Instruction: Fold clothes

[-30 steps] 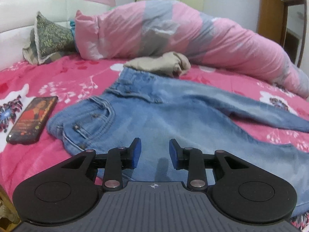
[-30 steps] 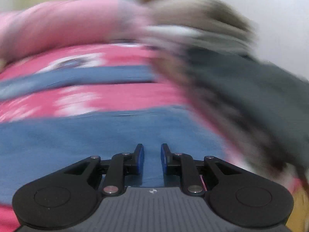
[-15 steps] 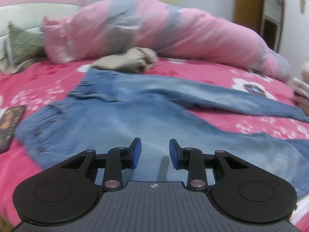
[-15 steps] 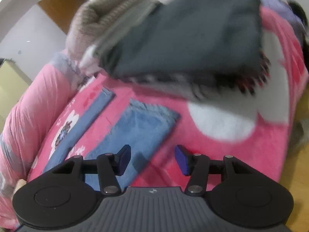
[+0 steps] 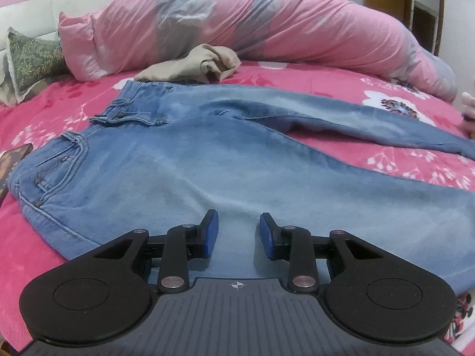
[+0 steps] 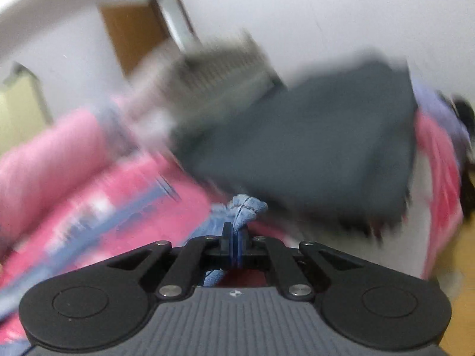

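Observation:
Light blue jeans (image 5: 207,160) lie spread flat on the pink floral bedspread (image 5: 53,109), waistband at the left, both legs running right. My left gripper (image 5: 237,234) hovers open just above the near leg's thigh, nothing between its blue pads. In the blurred right wrist view, my right gripper (image 6: 233,241) is shut on the hem end of a jeans leg (image 6: 245,207), bunched denim sticking out past the fingertips. A hand shows at the far right edge of the left wrist view (image 5: 468,109).
A rolled pink and grey duvet (image 5: 252,26) lies along the back of the bed. A crumpled beige garment (image 5: 196,65) sits by the waistband. A phone (image 5: 12,160) lies at the left edge. A stack of folded dark clothes (image 6: 311,148) sits beyond the right gripper.
My right gripper was open over the leg hem half a second ago and has closed on it. The left gripper stayed open, its view swinging right and then back left.

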### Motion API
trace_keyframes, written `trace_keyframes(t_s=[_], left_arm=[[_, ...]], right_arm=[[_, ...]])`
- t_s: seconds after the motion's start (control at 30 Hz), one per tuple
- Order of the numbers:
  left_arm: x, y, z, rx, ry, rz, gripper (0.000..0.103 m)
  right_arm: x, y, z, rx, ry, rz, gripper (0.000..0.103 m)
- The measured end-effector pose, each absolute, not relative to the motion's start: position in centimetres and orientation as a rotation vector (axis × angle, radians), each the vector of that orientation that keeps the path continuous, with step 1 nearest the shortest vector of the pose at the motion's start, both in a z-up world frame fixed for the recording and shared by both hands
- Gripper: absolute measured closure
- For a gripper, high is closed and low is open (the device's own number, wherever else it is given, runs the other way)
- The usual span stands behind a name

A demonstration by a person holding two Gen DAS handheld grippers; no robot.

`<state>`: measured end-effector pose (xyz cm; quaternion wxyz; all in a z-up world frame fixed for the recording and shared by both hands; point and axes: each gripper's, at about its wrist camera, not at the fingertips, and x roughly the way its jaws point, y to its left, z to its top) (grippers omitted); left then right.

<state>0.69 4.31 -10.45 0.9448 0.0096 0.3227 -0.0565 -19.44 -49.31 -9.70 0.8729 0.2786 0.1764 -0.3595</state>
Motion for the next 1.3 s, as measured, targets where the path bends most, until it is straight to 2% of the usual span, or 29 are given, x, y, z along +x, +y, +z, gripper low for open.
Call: trace_keyframes(t_s=[0.17, 0.23, 0.27, 0.3, 0.47, 0.57, 0.83, 0.9, 1.1, 1.17, 1.3], left_arm=[[0.6, 4.6, -10.4, 0.027, 0.656, -0.115, 0.072], [0.5, 4.6, -10.5, 0.036, 0.650, -0.118, 0.072], [0.4, 4.7, -10.5, 0.039, 0.647, -0.119, 0.072], [0.3, 4.7, -10.6, 0.042, 0.644, -0.119, 0.072], [-0.1, 5.3, -10.4, 0.035, 0.630, -0.119, 0.072], [-0.4, 5.8, -10.1, 0.022, 0.624, -0.111, 0.072], [-1.2, 7.6, -10.2, -0.023, 0.624, -0.067, 0.071], [-1.2, 7.9, -10.2, -0.025, 0.622, -0.069, 0.071], [-1.1, 8.5, -10.3, -0.051, 0.622, -0.077, 0.071], [-1.2, 8.4, -10.3, -0.050, 0.623, -0.077, 0.071], [-1.1, 8.5, -10.1, -0.063, 0.636, -0.064, 0.071]], right_arm=[[-19.7, -49.5, -11.3, 0.620, 0.380, -0.785, 0.100], [-20.1, -49.0, -10.3, 0.581, 0.409, -0.811, 0.089], [-20.2, -48.7, -9.9, 0.557, 0.421, -0.830, 0.079], [-20.2, -48.4, -9.5, 0.518, 0.425, -0.866, 0.073], [-22.4, -45.4, -7.2, 0.397, 0.356, -0.904, 0.073], [-20.0, -42.4, -6.1, 0.325, 0.352, -0.736, 0.073], [-8.8, -35.0, -9.2, 0.107, 0.627, -0.232, 0.082], [-8.3, -37.0, -9.7, 0.095, 0.662, -0.314, 0.086], [-9.4, -46.8, -9.6, 0.124, 0.694, -0.788, 0.085], [-11.1, -49.2, -8.8, 0.259, 0.656, -0.856, 0.086], [-12.9, -46.2, -6.9, 0.218, 0.537, -0.812, 0.084]])
